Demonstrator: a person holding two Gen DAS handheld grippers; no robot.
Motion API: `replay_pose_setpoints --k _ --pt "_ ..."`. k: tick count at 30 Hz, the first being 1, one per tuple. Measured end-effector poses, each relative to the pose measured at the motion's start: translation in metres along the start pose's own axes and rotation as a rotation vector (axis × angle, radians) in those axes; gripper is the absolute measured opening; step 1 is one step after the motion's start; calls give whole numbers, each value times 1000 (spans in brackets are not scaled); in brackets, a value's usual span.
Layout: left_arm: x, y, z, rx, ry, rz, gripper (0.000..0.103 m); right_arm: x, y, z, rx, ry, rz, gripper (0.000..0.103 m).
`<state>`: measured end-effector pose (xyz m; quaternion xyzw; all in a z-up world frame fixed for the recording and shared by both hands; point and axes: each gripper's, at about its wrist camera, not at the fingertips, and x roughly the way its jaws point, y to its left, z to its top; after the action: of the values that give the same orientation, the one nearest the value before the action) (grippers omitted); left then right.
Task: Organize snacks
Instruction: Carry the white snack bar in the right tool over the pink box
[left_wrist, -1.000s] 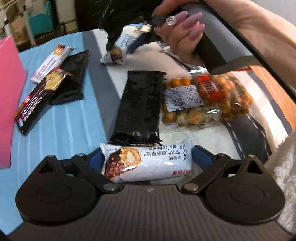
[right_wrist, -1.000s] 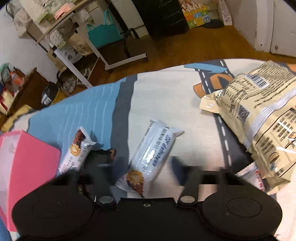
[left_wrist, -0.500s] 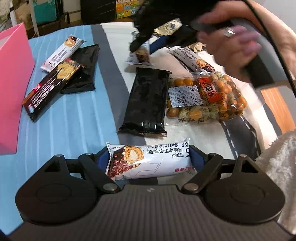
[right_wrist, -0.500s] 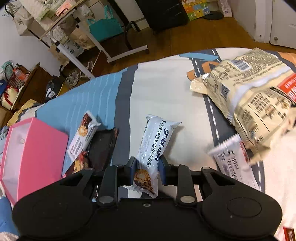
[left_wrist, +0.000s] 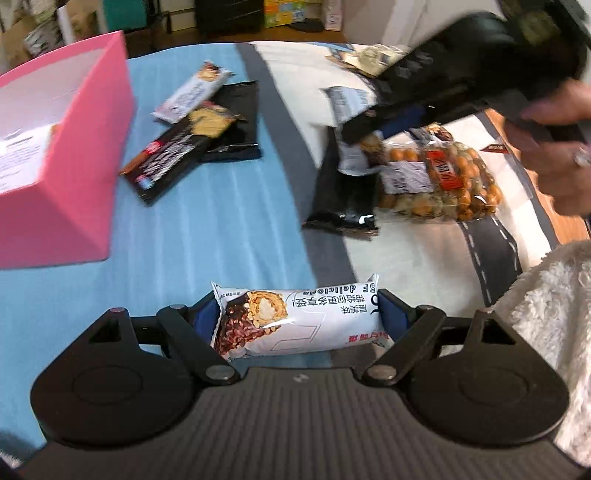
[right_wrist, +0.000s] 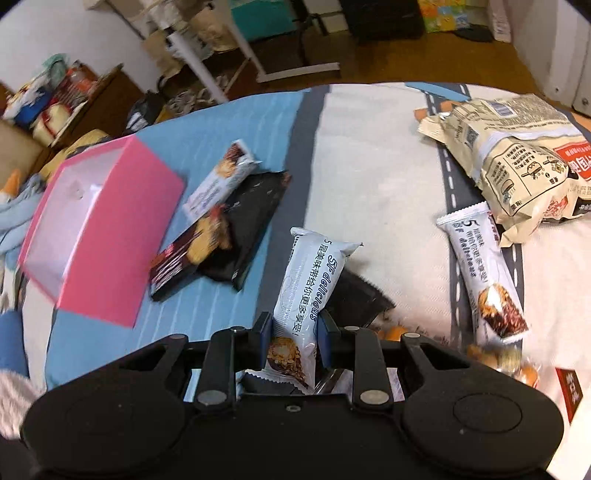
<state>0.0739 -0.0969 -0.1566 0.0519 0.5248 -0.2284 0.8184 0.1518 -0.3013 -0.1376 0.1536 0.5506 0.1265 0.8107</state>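
Note:
My left gripper (left_wrist: 297, 314) is shut on a white chocolate-nut bar (left_wrist: 295, 319), held crosswise above the blue cloth. My right gripper (right_wrist: 295, 330) is shut on a second white bar (right_wrist: 308, 291), held lengthwise above the table; it also shows blurred in the left wrist view (left_wrist: 354, 122) over a long black packet (left_wrist: 343, 188). An open pink box (left_wrist: 55, 158) stands at the left, also in the right wrist view (right_wrist: 99, 229). More bars lie loose: one white bar (right_wrist: 218, 181) and dark packets (right_wrist: 240, 229) near the box, another white bar (right_wrist: 484, 284) at right.
A clear bag of orange nuts (left_wrist: 439, 181) lies right of the black packet. A large beige snack bag (right_wrist: 517, 158) lies at far right. A white fleece sleeve (left_wrist: 550, 325) is at the right edge. Furniture stands beyond the table's far edge.
Right gripper closed on its white bar and lifted it toward me and left. Left gripper, holding its bar, pulled back and left; the pink box now looms larger.

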Motion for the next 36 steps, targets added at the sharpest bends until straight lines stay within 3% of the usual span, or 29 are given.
replay_pose_setpoints --k 9,24,30,36 --pt "-45 21 -14 34 -14 84 85 -21 36 -19 -133 58 -29 30" --pt "-115 62 -20 0 -33 73 85 -78 127 -62 -375 18 59 30" --pt "-137 80 -12 -5 -68 106 85 -86 159 -57 -398 -38 121 31" --pt "-149 115 9 -47 -122 152 85 -76 188 -31 -391 -82 200 31"
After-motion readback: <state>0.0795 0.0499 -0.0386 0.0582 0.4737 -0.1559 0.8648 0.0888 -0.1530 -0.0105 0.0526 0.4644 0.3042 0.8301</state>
